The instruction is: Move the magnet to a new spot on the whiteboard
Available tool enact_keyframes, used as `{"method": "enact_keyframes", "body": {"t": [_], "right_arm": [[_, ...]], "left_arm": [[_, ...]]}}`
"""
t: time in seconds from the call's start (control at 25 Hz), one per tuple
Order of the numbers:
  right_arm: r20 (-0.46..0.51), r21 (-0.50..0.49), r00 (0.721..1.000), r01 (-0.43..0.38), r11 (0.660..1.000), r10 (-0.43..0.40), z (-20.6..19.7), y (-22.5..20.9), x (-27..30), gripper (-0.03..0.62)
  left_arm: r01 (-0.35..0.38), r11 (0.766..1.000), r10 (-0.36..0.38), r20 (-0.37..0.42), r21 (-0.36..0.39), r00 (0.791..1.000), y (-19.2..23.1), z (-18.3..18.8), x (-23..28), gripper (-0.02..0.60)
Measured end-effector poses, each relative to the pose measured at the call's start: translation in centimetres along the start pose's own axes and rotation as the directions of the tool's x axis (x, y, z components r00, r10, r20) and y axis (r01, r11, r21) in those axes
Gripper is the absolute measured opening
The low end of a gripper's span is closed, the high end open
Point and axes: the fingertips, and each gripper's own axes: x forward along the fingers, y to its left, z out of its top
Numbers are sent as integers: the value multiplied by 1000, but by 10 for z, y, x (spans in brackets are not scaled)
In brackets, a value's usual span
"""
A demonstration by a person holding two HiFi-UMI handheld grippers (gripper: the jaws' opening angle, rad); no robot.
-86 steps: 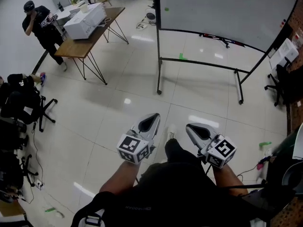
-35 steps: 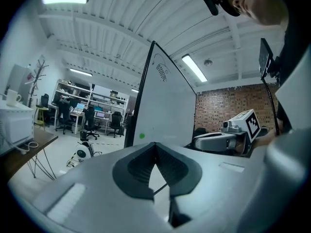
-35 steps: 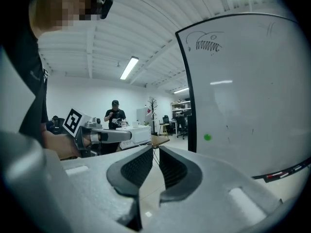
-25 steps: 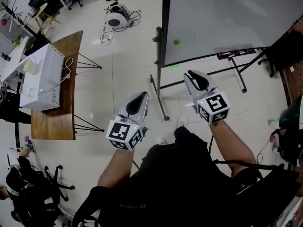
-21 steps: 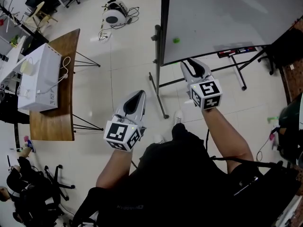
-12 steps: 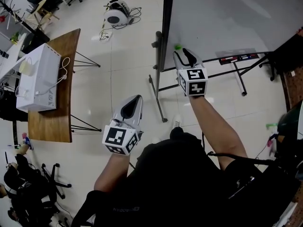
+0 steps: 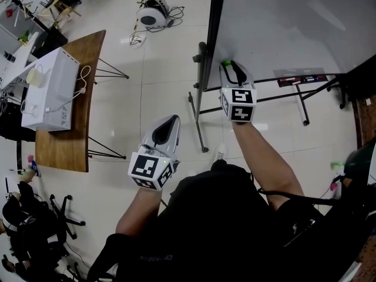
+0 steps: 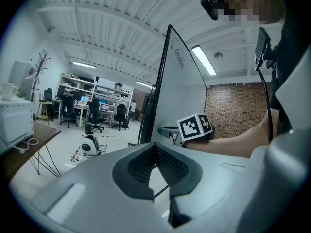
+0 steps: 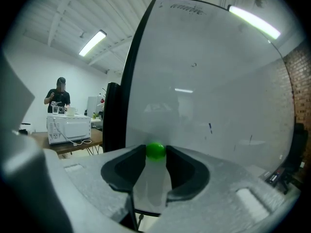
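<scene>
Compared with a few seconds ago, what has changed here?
The person walked up to the whiteboard. The right gripper reached forward and opened its jaws around the green magnet, which is on the board. The left gripper stayed low, shut and empty.

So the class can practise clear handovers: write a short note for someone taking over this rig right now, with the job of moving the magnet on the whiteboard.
Left gripper: shut, empty, held away from the board.
Right gripper: open at the whiteboard, with the green magnet between its jaw tips, apparently not gripped yet.
Done: the reach to the magnet.
Left: close on it, pull it off, set it at a new spot.
</scene>
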Motion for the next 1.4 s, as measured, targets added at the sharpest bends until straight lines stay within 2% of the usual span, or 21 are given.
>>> {"method": "enact_keyframes", "body": {"t": [0.12, 0.24, 0.52, 0.64, 0.92, 1.12, 1.24, 1.4], "right_arm": [[3, -8, 1000, 23, 1000, -23, -1, 0, 0, 112], [-5, -5, 1000, 11, 1000, -11, 0, -2, 0, 110], [13, 26, 997, -80, 996, 80, 10, 5, -15, 109], [42, 55, 988, -148, 988, 146, 23, 13, -39, 109], [96, 133, 934, -356, 925, 345, 50, 39, -116, 109], [124, 138, 877, -478, 867, 464, 61, 50, -182, 109], [133, 123, 852, -521, 845, 506, 61, 65, -212, 109], [106, 122, 846, -532, 838, 522, 43, 82, -235, 109]], "left_arm": [[-3, 1000, 3, 1, 0, 1000, -2, -1, 0, 15], [-6, 1000, 6, 0, -2, 1000, -5, -1, 0, 15], [-32, 999, 32, 0, -16, 999, -4, -2, -6, 15], [-56, 998, 56, 7, -17, 998, -2, 0, -8, 15], [-94, 995, 95, 32, -13, 995, -5, 9, -20, 15], [-36, 999, 37, 52, -12, 998, -29, 17, -30, 15], [-14, 1000, 14, 65, -7, 998, -34, 21, -41, 15], [-10, 1000, 10, 73, 1, 997, -39, 20, -53, 15]]}}
